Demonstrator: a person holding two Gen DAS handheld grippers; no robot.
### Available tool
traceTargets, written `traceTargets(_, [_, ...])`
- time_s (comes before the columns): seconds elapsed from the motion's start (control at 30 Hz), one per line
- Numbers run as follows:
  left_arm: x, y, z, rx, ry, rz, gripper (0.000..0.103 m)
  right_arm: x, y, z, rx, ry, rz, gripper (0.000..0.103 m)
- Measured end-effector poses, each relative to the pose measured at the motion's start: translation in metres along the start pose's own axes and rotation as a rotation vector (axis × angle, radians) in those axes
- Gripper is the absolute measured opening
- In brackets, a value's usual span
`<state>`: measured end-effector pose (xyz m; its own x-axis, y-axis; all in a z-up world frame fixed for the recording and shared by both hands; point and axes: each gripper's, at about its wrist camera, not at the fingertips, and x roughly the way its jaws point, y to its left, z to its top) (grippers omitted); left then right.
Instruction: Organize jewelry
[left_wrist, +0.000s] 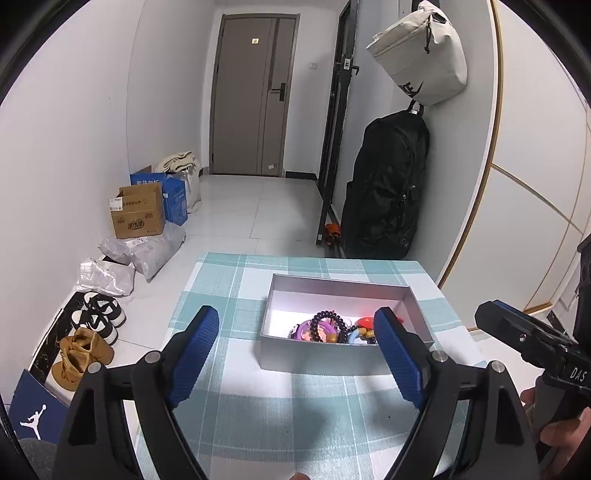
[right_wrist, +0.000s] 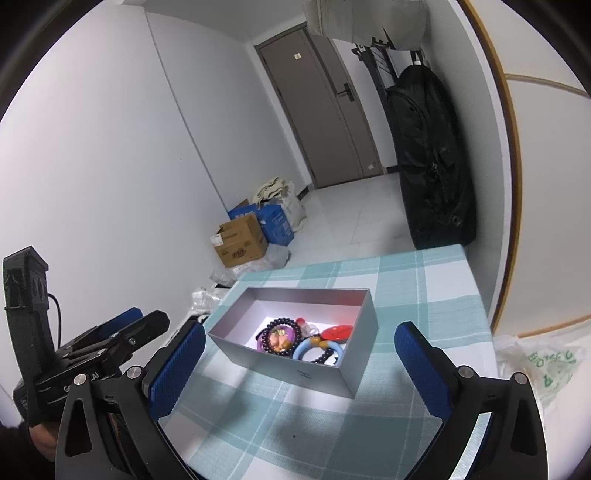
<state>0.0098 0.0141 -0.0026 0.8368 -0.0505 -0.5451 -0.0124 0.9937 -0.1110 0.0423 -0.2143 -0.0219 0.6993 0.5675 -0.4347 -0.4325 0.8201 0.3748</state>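
Observation:
A silver open box (left_wrist: 341, 286) (right_wrist: 325, 373) stands on the teal checked tablecloth (left_wrist: 295, 413) (right_wrist: 424, 280). Inside lie a dark bead bracelet (left_wrist: 325, 319) (right_wrist: 286, 323), a purple bangle (left_wrist: 325, 326) (right_wrist: 291, 336), a light blue ring (right_wrist: 306, 349) and a red piece (left_wrist: 365, 321) (right_wrist: 338, 331). My left gripper (left_wrist: 301, 345) is open and empty, held above the cloth just in front of the box. My right gripper (right_wrist: 299, 363) is open and empty, over the box's near side. Each gripper also shows at the edge of the other's view.
The table's far edge meets the white tiled floor. Cardboard boxes (left_wrist: 138, 212) (right_wrist: 240, 242), parcels and shoes (left_wrist: 99, 314) line the left wall. A black backpack (left_wrist: 388, 188) (right_wrist: 432, 158) hangs at the right wall. A plastic bag (right_wrist: 543, 365) lies right of the table.

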Motion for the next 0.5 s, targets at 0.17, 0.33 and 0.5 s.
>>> traceTargets(0.17, [-0.004, -0.003, -0.002, 0.01, -0.004, 0.009, 0.083, -0.006, 0.0, -0.002, -0.013, -0.001, -0.008, 0.103])
traceTargets(0.33, [-0.007, -0.007, -0.004, 0.018, -0.008, 0.017, 0.083, -0.01, 0.0, -0.003, -0.019, 0.0, -0.011, 0.103])
traceTargets(0.5, [-0.009, -0.01, -0.006, 0.015, -0.012, 0.019, 0.083, -0.014, 0.002, -0.006, -0.035, 0.001, -0.016, 0.103])
